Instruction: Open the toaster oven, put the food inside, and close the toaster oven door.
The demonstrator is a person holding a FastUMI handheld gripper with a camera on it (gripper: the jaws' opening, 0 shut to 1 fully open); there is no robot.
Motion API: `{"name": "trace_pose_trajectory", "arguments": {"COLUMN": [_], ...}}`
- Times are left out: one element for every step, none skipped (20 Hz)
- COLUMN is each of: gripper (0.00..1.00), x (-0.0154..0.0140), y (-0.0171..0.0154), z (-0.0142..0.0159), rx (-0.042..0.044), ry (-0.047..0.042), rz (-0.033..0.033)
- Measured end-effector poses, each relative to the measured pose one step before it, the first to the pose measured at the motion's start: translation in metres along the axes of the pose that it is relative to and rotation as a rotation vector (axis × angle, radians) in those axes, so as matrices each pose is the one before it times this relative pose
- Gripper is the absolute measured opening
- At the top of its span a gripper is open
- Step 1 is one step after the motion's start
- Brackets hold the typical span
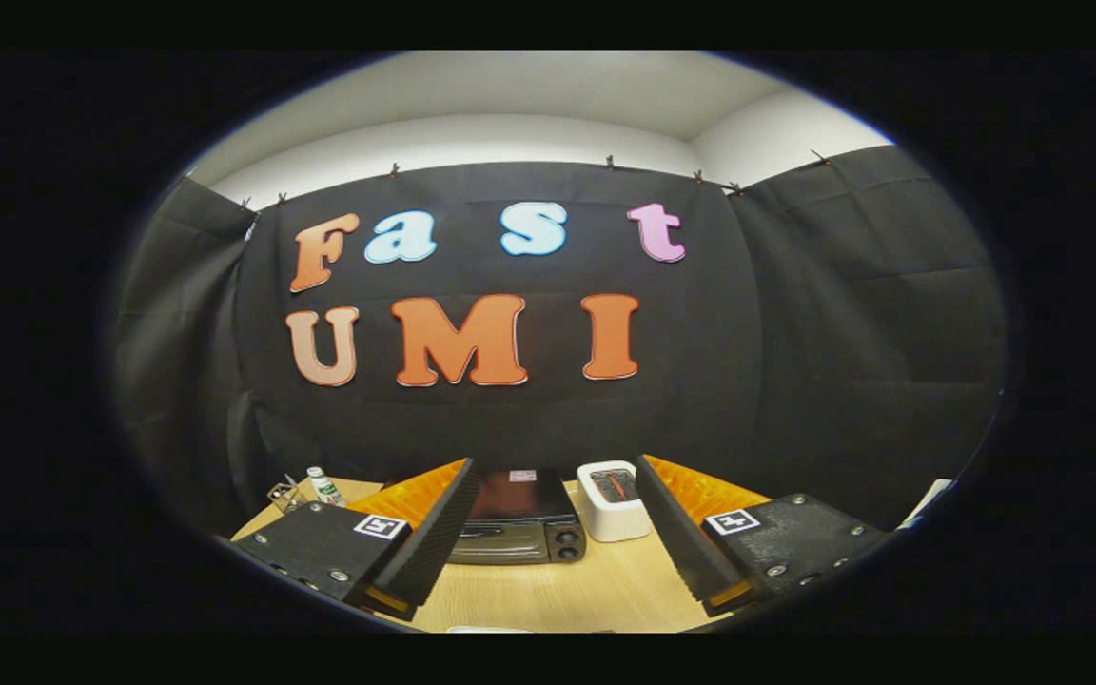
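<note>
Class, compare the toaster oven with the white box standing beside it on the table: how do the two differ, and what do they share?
The toaster oven is dark, while the white box is pale with a dark panel on its top. The toaster oven is the wider and larger of the two; the white box is small and compact. The toaster oven has round knobs on its front; the white box's front is plain. Both stand upright on the wooden table, beyond the open gripper.

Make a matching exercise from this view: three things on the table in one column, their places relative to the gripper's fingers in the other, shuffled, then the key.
1. toaster oven
2. white toaster
3. small bottle

A. beyond the left finger, at the table's far left
B. between the open fingers, door closed
C. beside the right finger, right of the oven

Pairs: 1-B, 2-C, 3-A. The gripper is open, holding nothing.
</note>
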State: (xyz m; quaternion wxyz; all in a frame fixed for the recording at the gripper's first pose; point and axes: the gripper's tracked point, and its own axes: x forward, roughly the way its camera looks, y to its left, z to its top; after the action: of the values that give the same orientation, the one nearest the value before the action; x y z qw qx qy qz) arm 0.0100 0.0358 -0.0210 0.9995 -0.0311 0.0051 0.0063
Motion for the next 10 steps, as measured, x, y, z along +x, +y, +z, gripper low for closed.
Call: {"name": "trace_pose_trajectory", "arguments": {"gripper": [0.98, 0.98, 0.98, 0.98, 0.98, 0.98, 0.98, 0.98, 0.98, 0.99], "x": [0.00554, 0.00445, 0.00542, 0.00586, 0.00697, 0.00767, 0.00847, 0.00943, 0.00935, 0.00956], "y": [0.00979, 0.01164, 0.01306, 0.01224, 0.01080, 0.01115, 0.01189, 0.01093, 0.00978, 0.00749], "z": [-0.00663, -0.00698, -0.00675, -0.00562, -0.00548, -0.00518, -0.00788, -0.00755, -0.00731, -0.00833], "rx": [-0.00956, -0.00722, -0.00654, -0.00612, -0.00572, -0.00495, -0.00151, 0.00180, -0.00196, -0.00526], "ry": [0.01044, 0.01341, 0.01332, 0.01038, 0.00571, 0.00870, 0.01342, 0.01612, 0.01773, 0.02182], "rz": [0.01401, 0.02045, 0.02368, 0.01886, 0.01674, 0.01833, 0.01938, 0.02036, 0.01591, 0.01034]}}
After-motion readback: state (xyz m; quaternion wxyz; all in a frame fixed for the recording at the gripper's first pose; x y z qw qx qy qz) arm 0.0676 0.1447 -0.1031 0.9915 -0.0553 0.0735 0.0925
